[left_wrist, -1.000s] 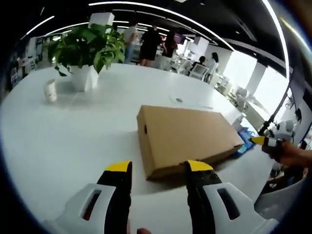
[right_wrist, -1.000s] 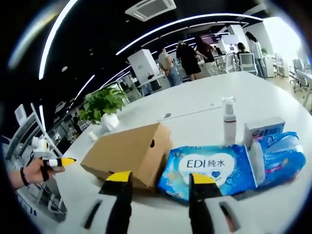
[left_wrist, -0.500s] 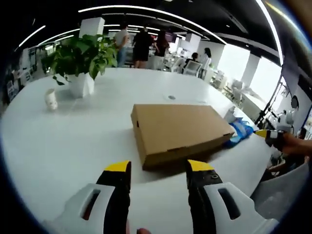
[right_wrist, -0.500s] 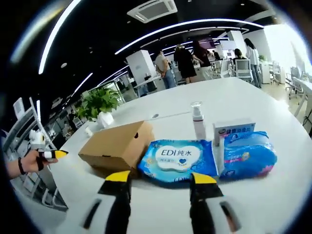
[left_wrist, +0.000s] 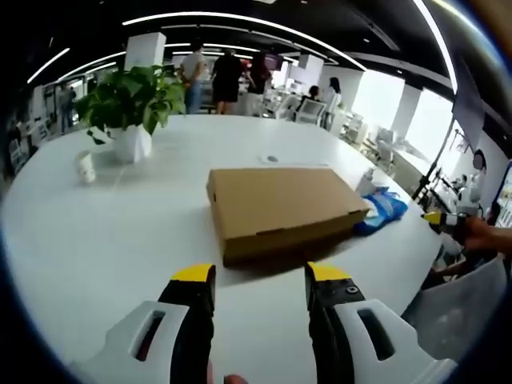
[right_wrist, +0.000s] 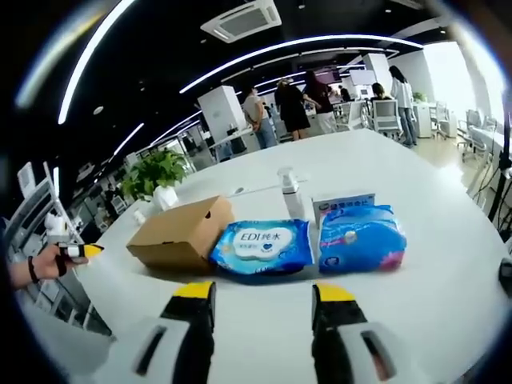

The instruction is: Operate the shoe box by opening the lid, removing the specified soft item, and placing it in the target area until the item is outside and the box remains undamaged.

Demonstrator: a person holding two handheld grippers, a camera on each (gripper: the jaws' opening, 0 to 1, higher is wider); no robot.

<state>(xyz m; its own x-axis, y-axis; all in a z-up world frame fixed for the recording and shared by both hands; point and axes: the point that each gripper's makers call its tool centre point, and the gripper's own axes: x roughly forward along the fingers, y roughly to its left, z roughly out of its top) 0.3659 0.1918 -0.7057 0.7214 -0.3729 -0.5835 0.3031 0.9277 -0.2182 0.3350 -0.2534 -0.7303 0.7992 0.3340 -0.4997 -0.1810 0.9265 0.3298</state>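
With my left tongs and right tongs both spread and empty at the bottom of each frame, the shoe box sat lid-down, mid-frame on the table, so opening and removing everything remained undone.

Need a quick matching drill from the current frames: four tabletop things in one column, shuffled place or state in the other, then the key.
Things:
1. shoe box
2. potted plant
3. EDI wipes pack
4. pump bottle

Place or state:
A. standing upright behind the blue packs
B. lying flat, touching the box's end
C. lid shut, in the middle of the white table
D. at the far side, near a paper cup

Pairs: 1-C, 2-D, 3-B, 4-A
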